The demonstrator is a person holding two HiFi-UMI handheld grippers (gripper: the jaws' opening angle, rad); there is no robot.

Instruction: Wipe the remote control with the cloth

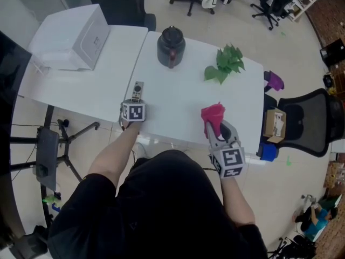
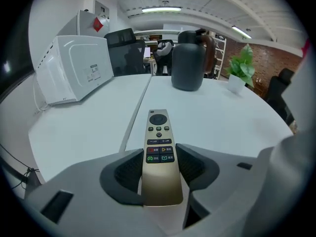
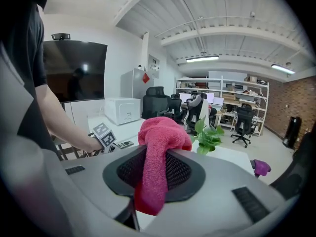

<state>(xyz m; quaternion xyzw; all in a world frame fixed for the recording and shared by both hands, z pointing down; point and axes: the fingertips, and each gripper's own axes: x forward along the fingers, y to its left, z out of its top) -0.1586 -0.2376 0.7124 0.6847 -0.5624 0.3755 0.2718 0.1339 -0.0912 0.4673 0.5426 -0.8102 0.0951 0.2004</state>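
**A:** Showing the white table (image 1: pixel 178 104) with both tools at its near edge: how far along is the wiping?

**B:** Not begun, by appearance. The right gripper (image 3: pixel 155 169) is clamped on the pink cloth (image 3: pixel 160 137). The left gripper (image 2: pixel 160 167), jaws partly apart, pinches the near end of the remote control (image 2: pixel 158 132) at the table's left front. Cloth and remote are well apart, so contact and strokes remain.

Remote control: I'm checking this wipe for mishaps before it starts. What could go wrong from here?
1. The left gripper clamps only the remote control's near end; pressing its free end could lever it loose.
2. The cloth sits bunched in the right gripper, so hard jaws might hit the buttons.
3. A long stroke could bump the dark jug beyond.
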